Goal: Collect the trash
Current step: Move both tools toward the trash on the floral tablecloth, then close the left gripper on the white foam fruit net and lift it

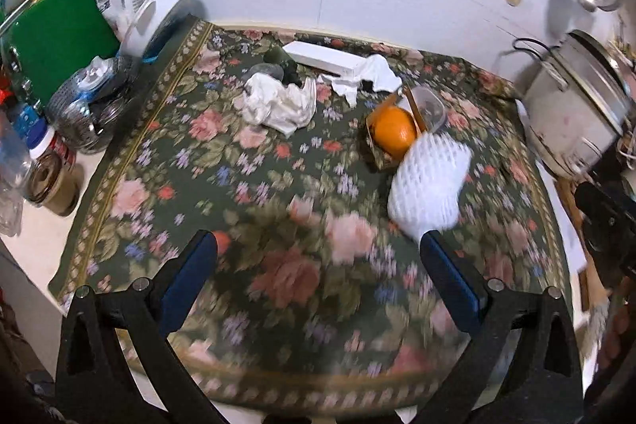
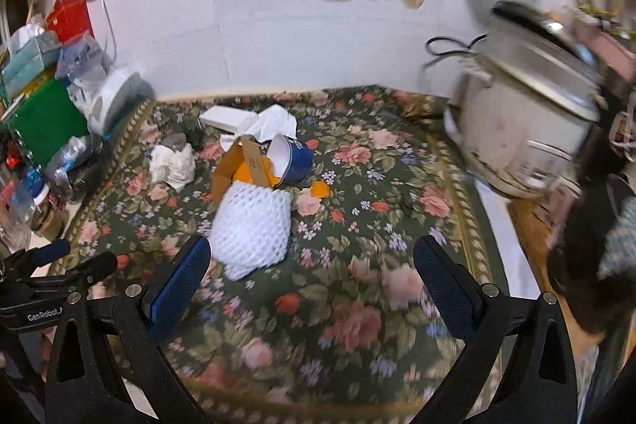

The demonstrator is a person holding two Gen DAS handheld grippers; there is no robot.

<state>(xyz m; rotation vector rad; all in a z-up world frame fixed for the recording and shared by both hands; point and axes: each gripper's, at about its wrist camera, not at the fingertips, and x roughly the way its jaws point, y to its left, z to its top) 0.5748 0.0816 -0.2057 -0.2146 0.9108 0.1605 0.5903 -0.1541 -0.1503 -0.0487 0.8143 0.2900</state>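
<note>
On the floral tablecloth (image 1: 278, 193) lie a white foam fruit net (image 1: 429, 185), a small cardboard box holding an orange (image 1: 391, 132), a crumpled white tissue (image 1: 278, 102), another crumpled tissue (image 1: 373, 74) and a flat white box (image 1: 326, 58). My left gripper (image 1: 318, 245) is open and empty, just short of the foam net. In the right wrist view the foam net (image 2: 252, 225) lies ahead-left, with the cardboard box (image 2: 242, 165), a tipped blue cup (image 2: 292, 159) and orange peel (image 2: 320, 189). My right gripper (image 2: 312, 251) is open and empty.
A rice cooker (image 2: 524, 122) stands at the right edge of the table. Bottles, jars, a green box (image 1: 59, 34) and tissue packs crowd the left side. The left gripper's body (image 2: 47, 265) shows at the right view's left edge.
</note>
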